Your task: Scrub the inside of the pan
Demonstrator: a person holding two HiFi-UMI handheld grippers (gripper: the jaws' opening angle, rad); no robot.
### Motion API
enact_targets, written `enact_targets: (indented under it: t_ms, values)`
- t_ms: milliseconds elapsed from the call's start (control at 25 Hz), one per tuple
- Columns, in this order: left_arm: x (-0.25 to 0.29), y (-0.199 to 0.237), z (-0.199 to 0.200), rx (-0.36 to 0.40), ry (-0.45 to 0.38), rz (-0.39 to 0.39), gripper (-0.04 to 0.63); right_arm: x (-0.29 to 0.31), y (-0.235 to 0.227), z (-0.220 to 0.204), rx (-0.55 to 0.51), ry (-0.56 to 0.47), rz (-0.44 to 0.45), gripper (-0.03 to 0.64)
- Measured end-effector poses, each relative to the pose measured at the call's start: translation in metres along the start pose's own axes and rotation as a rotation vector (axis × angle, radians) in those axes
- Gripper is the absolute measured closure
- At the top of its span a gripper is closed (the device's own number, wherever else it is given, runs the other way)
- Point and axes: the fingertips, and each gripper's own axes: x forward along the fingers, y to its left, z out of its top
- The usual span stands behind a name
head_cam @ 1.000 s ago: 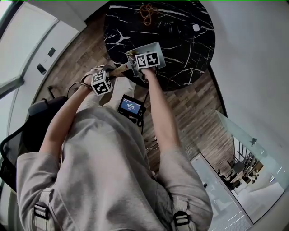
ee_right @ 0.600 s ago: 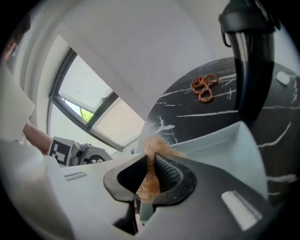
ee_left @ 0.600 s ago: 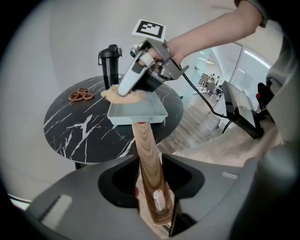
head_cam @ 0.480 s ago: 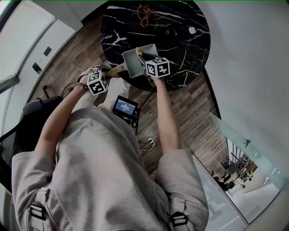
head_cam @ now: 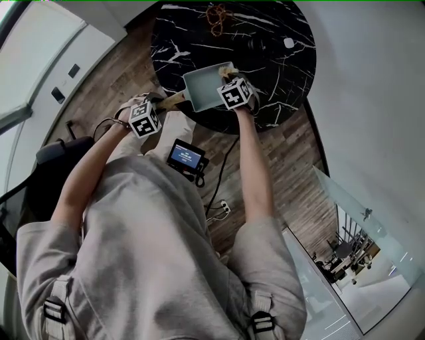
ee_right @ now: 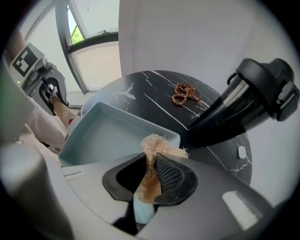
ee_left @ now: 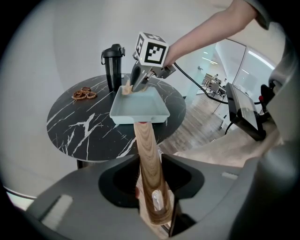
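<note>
My left gripper (ee_left: 151, 201) clamps the wooden handle (ee_left: 146, 150) of the pale blue square pan (ee_right: 101, 136) at the black marble table (head_cam: 265, 40) edge. My right gripper (ee_right: 149, 176) is opening its jaws around the tan fibrous scrubber (ee_right: 151, 143) at the pan's rim. Mid-scrub, I judge: re-pinch, then sweep inside.

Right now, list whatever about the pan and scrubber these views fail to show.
Pan floor under the scrubber: the right gripper, jaws opening around the scrubber, covers it in its own and the head view.
Pan's underside: hidden by its own walls, all views; resting on the table or lifted is unclear.
Brown item on the table: too small, all views.
</note>
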Motion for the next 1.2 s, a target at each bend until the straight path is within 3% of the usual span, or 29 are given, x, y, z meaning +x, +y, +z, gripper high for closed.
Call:
enact_targets:
  t_ms: [240, 680, 920, 1200]
  values:
    - [-0.001, 0.001, 0.000, -0.028, -0.020, 0.002, 0.454, 0.018, 0.010, 0.001, -0.051, 0.058, 0.005, 0.549]
    - [-0.002, 0.001, -0.001, -0.056, -0.021, 0.028, 0.459, 0.019, 0.018, 0.004, 0.185, 0.078, 0.116, 0.554]
    - [-0.001, 0.001, 0.000, -0.065, -0.018, 0.021, 0.459, 0.022, 0.028, 0.004, 0.242, 0.079, 0.170, 0.555]
    - [-0.001, 0.001, 0.000, -0.066, -0.012, 0.021, 0.459, 0.018, 0.063, 0.012, 0.192, 0.076, 0.221, 0.555]
